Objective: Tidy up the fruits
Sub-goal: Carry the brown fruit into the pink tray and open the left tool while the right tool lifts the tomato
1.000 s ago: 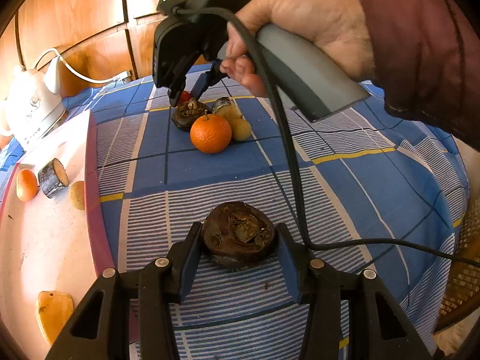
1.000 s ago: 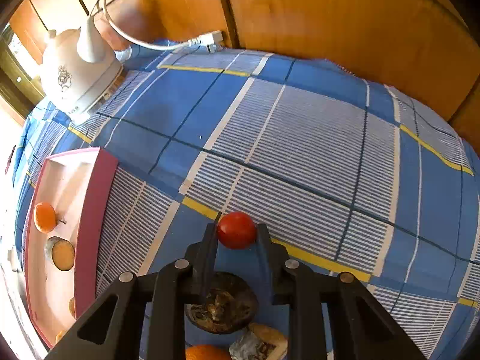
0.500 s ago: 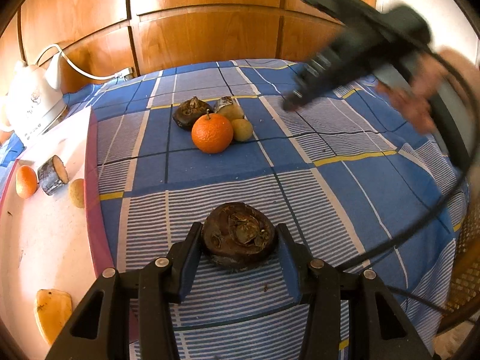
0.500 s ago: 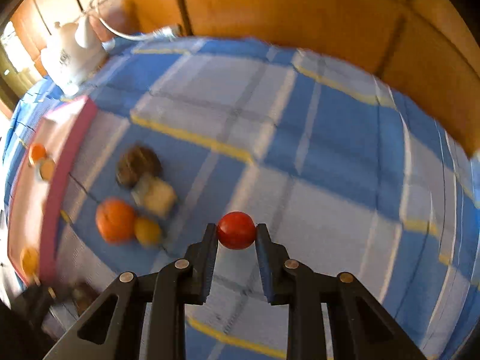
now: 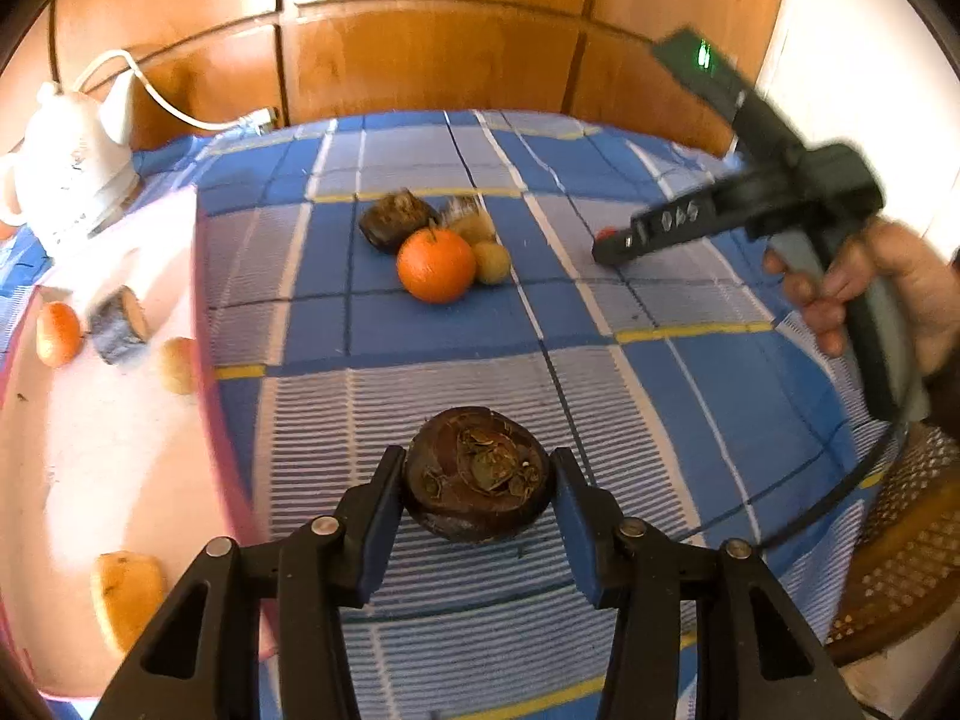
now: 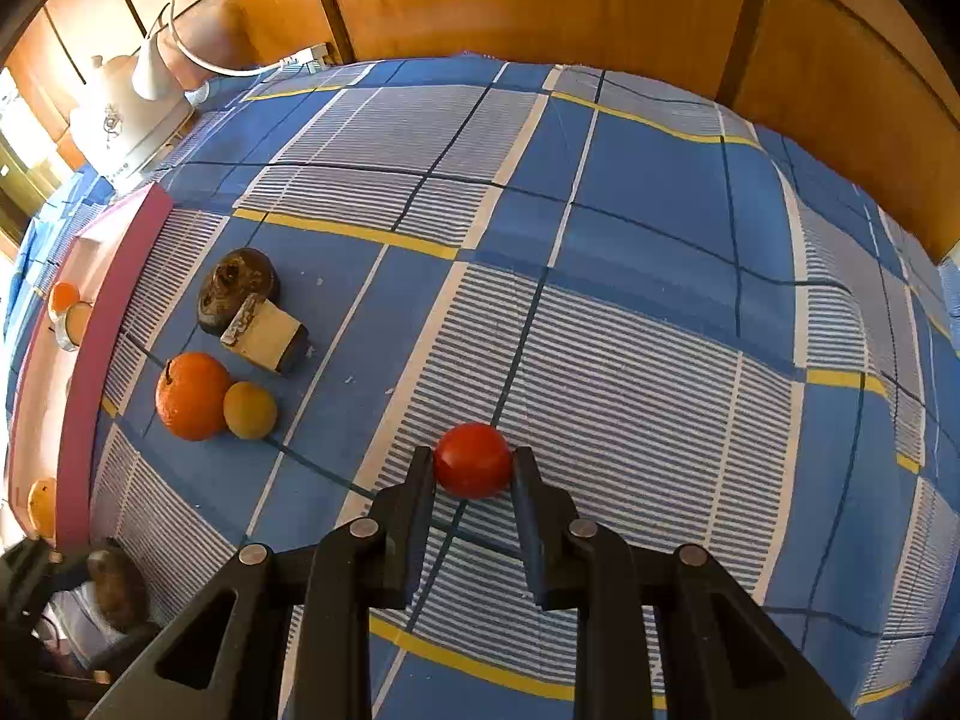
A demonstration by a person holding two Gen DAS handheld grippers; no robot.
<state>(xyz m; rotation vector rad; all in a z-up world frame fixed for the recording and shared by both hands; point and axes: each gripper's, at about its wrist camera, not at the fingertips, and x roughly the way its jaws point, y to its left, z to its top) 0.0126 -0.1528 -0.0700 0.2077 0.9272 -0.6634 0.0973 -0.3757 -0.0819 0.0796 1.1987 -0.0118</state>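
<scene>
The left hand-held gripper (image 5: 477,489) tilts steeply down, clamped on a dark brown fruit (image 5: 477,474) just above the surface (image 5: 690,396). The right hand-held gripper (image 6: 474,471), gripped by a hand (image 5: 876,294), clenches a small red fruit (image 6: 473,459) to the right. The checked blue cloth lies bare there. A pink tray (image 5: 108,450) lines the left edge; wood panelling (image 5: 432,48) stands behind.
</scene>
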